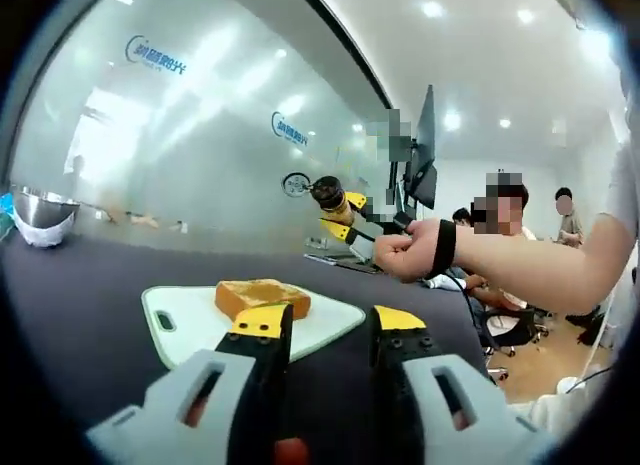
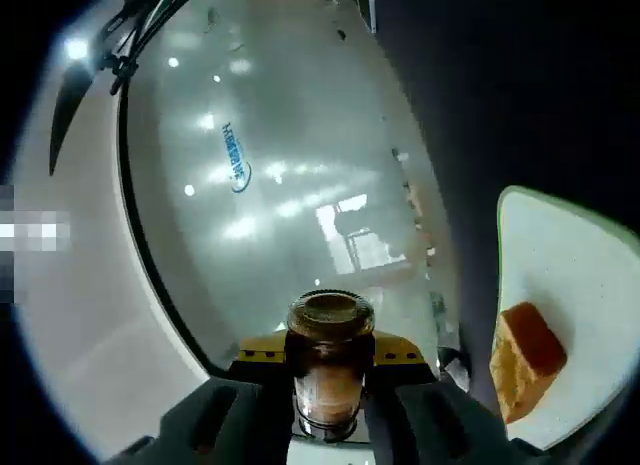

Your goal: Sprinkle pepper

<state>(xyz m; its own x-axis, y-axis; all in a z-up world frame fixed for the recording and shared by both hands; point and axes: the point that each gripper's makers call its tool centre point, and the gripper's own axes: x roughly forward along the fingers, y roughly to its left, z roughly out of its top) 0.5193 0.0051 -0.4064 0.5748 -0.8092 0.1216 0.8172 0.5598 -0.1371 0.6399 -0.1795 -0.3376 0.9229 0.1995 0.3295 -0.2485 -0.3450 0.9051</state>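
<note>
The right tool [image 2: 327,385] clamped the pepper jar [image 2: 328,365], its mouth pointing along the jaws; label unreadable. The left tool [image 1: 330,330] stood apart.

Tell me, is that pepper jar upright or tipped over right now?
Tipped. The jar, clamped in the right gripper, lies roughly sideways in the air, off to one side of the toast.

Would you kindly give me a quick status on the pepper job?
Right hand-held gripper shut on pepper jar, held off to the side of the toast. Left hand-held gripper open, empty. Toast on cutting board, nothing over it.
</note>
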